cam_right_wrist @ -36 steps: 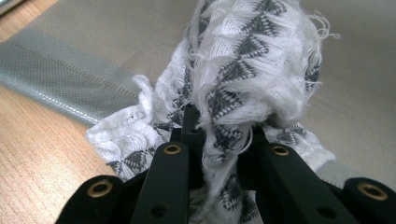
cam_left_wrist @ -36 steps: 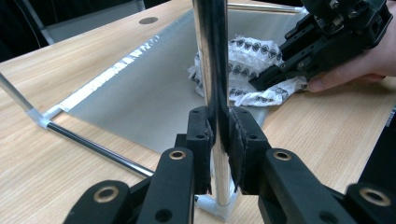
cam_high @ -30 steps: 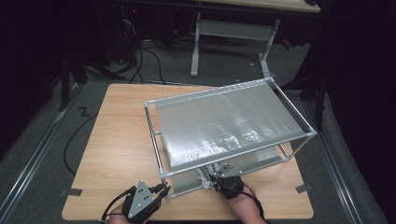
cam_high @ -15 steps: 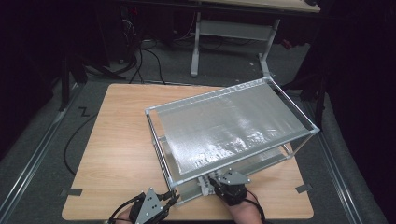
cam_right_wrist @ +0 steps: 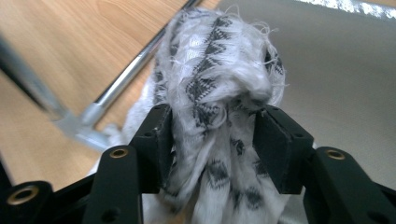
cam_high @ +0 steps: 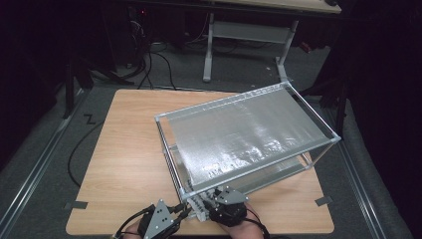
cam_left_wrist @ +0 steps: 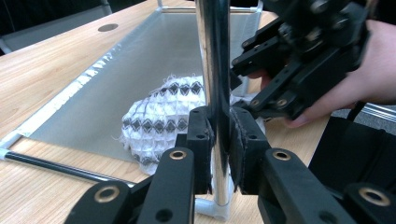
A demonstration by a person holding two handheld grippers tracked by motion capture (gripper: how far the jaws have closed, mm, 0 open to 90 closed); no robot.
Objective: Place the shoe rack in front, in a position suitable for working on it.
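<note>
A chrome-tube rack (cam_high: pixel 332 142) with grey fabric shelves stands on the wooden table (cam_high: pixel 124 149). My left gripper (cam_high: pixel 181 211) is at its near corner, and in the left gripper view my left gripper (cam_left_wrist: pixel 219 140) is shut on the upright chrome post (cam_left_wrist: pixel 212 56). A white cloth with a dark diamond pattern (cam_left_wrist: pixel 159 116) lies bunched on the lower shelf (cam_left_wrist: pixel 140 60) just behind that post. My right gripper (cam_right_wrist: pixel 215 135) has just been opening its jaws. The cloth (cam_right_wrist: pixel 219 60) still bulges between them, and the right pad stands off it. The right gripper (cam_left_wrist: pixel 261 100) reaches in beside the post.
The rack sits askew on the right half of the table, its top shelf (cam_high: pixel 249 129) covering most of the lower one. A horizontal frame tube (cam_right_wrist: pixel 121 88) runs beside the cloth. Desk legs (cam_high: pixel 209 50) and cables (cam_high: pixel 154 64) stand on the floor beyond the table.
My left gripper has moved right to the rack's near corner. My right gripper has pulled back slightly toward the table's front edge.
</note>
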